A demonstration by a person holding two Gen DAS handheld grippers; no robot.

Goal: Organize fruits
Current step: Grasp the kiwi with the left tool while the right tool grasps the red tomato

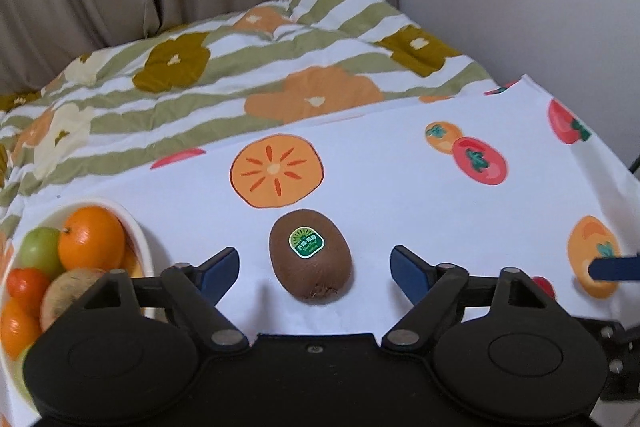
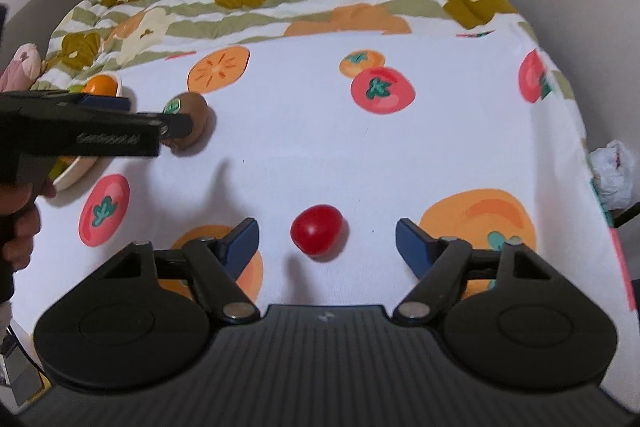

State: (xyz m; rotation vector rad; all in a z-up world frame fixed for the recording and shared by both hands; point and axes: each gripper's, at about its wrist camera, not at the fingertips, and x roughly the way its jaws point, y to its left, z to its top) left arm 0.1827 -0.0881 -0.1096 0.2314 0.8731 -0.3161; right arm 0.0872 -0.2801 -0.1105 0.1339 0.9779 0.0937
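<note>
- Black and blue, our left gripper point(image 1: 312, 263) has its fingers spread wide, pinching nothing; the kiwi point(image 1: 310, 259) lies on the cloth right between them, a clear gap on each side.
- Our right gripper point(image 2: 327, 239) is likewise spread and empty, with the cherry tomato point(image 2: 317, 230) centred between its fingers, touching neither.
- We judge the kiwi's long axis to run roughly along the left fingers' reach: stem scar towards us, rounder end away, sticker facing up. Closing would squeeze its short width.
- The tomato is nearly round, so we see no axis worth aligning to.
- Just left of the left gripper, the white bowl point(image 1: 140, 235) already holds oranges, a green apple and other fruit; the left gripper is the nearer one to it.
- Beyond lies the fruit-print cloth point(image 1: 400, 179) over the table, then the flowered quilt point(image 1: 240, 75) and curtain.
</note>
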